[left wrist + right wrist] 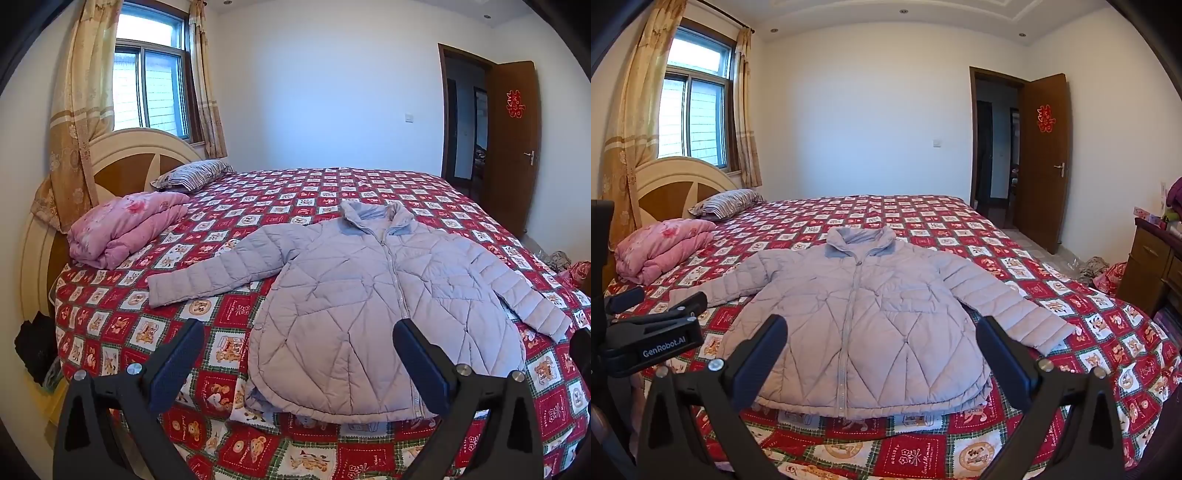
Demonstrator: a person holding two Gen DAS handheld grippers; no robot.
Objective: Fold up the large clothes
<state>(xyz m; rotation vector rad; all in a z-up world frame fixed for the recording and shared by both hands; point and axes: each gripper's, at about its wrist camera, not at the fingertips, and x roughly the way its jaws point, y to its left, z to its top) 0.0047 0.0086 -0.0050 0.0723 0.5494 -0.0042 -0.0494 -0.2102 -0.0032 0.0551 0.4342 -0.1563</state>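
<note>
Jaws wide, above flat jacket (pixel 857 328)

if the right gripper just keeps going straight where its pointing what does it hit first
Most likely the lower front of the quilted jacket, lying flat on the bed. The right gripper is open and tilted down at it, with nothing between; exact depth is unclear.

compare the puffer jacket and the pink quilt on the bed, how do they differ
The puffer jacket is pale lilac-grey; the pink quilt is pink with a floral print. The puffer jacket lies spread flat with sleeves out, while the pink quilt is folded into a thick bundle. The puffer jacket sits mid-bed; the pink quilt sits by the headboard. Both are padded and rest on the bedspread.
</note>
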